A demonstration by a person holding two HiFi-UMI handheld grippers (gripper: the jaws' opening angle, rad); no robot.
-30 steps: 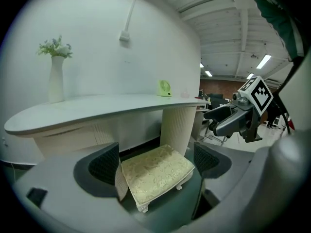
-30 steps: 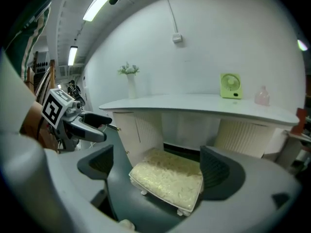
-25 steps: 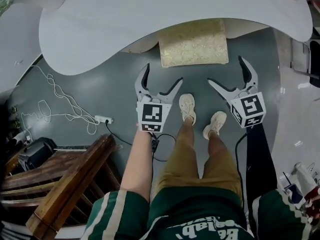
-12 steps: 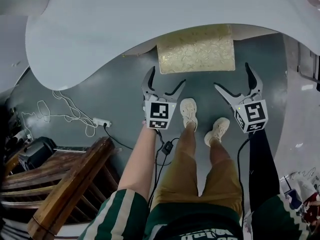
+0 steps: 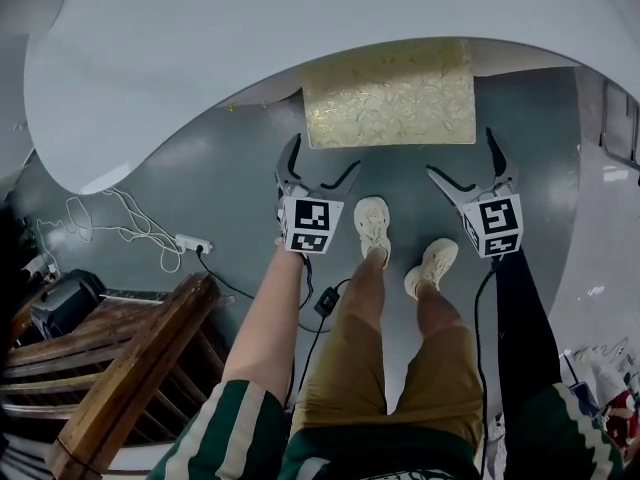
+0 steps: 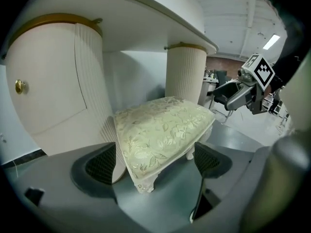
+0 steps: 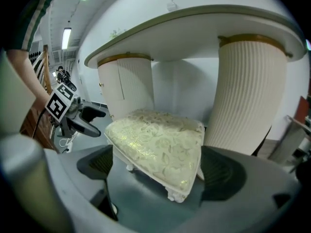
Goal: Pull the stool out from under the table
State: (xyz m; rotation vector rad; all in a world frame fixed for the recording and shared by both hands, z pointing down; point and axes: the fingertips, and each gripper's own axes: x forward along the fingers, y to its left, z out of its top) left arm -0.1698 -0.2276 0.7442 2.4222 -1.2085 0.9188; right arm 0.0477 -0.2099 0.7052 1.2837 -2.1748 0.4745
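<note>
The stool (image 5: 390, 93) has a gold floral cushion and short white legs; its back part is hidden under the white table top (image 5: 250, 38). My left gripper (image 5: 325, 156) is open just short of the stool's front left corner. My right gripper (image 5: 461, 155) is open just short of the front right corner. In the left gripper view the stool's (image 6: 163, 132) near corner shows between the wide-apart jaws of the left gripper (image 6: 155, 161). The right gripper view shows the stool (image 7: 158, 144) likewise, with the right gripper (image 7: 163, 171) open and holding nothing.
The person's two shoes (image 5: 373, 223) stand on the grey floor between the grippers. White fluted table pedestals (image 6: 53, 96) (image 7: 248, 91) flank the stool. A power strip with cables (image 5: 190, 241) and dark wooden furniture (image 5: 120, 368) lie to the left.
Both grippers have moved forward, closer to the stool's front corners, and stay open. More of the stool's cushion shows in the head view.
</note>
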